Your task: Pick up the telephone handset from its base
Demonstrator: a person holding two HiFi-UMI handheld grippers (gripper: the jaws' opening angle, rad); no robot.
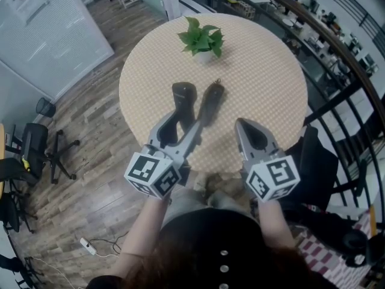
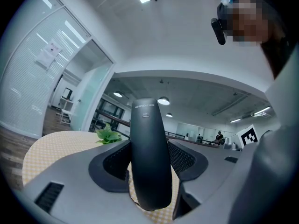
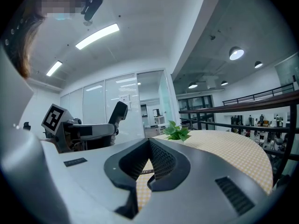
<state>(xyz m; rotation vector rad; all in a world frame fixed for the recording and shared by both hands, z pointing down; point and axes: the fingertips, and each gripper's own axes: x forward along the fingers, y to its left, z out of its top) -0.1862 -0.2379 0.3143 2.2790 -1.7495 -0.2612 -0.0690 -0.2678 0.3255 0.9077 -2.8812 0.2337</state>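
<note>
- the left gripper [image 1: 187, 117] points level over the table [image 1: 264, 77]. it grips the handset [image 2: 148, 143], which stands upright between the jaws with a ribbed pad [image 2: 183, 158] pressed on each side.
- the jaws stand wide because the handset is wide. they hold it around its lower half, and most of its length rises above them.
- in the left gripper view only the checked cloth shows under the handset's lower end, so i judge it is off its seat and the step in hand is carrying it clear.
- to do this well, hold the squeeze even and the gripper level. the handset is smooth, rounded and top-heavy in this hold, so any tilt could let it swing or slide between the pads.
- rise straight up before moving sideways, and go slowly.
- the base [image 1: 212, 96] lies on the cloth just right of the left gripper's right jaw and a little past its tip. it is close enough to knock on a sideways swing, so move away from it.
- something small shows at the base's far end. if it is a cord to the handset, too long a pull would drag the base, but i cannot tell.
- the plant [image 1: 203, 38] stands well ahead of both grippers, out of the way.
- the right gripper [image 1: 240, 123] hovers right of the base with its jaws closed tip to tip on nothing. if the base shifts, it could press down on it.
</note>
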